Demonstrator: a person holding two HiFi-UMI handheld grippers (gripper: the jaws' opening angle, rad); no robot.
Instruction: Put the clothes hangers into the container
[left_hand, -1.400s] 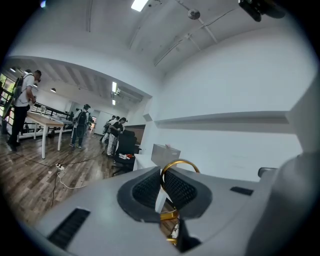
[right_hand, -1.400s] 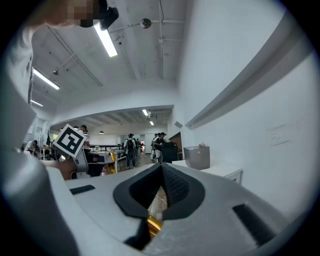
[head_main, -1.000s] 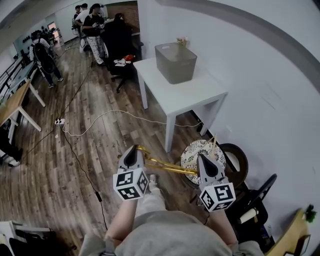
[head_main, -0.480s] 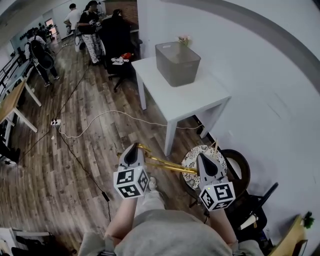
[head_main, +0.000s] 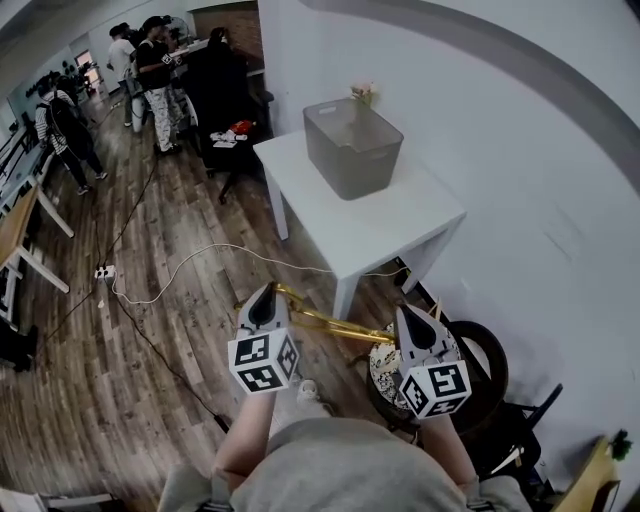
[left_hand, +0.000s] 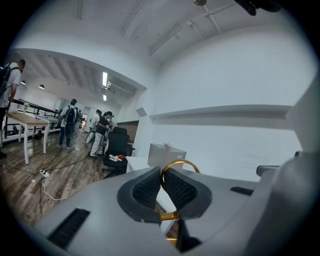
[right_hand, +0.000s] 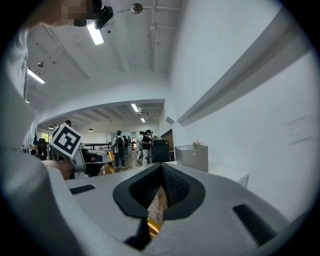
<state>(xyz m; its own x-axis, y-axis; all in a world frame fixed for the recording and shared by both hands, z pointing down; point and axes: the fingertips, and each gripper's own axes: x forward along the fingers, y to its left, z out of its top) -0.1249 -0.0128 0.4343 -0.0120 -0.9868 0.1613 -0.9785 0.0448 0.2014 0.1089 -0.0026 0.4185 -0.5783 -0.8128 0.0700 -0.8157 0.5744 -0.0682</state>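
With a gold clothes hanger (head_main: 330, 323) bridging the left claw (head_main: 268, 293) and right claw (head_main: 411, 316), open floor (head_main: 150, 380) runs ahead to the white bench (head_main: 385, 228), bare before its open-topped grey container (head_main: 352, 150), while the wall (head_main: 520, 150) closes the right, a dark round tub (head_main: 495, 360) sits under the right claw, and a white cable (head_main: 200, 252) crosses the boards.

No words, numbers, brand names or labels can be read anywhere. The only sign-like marks are black-and-white square coded patterns. They are printed on the white marker cube (head_main: 262, 362) behind the jaws of the left gripper (head_main: 266, 292) and on the second white marker cube (head_main: 437, 388) behind the jaws of the right gripper (head_main: 406, 314). No letters are carried by them.
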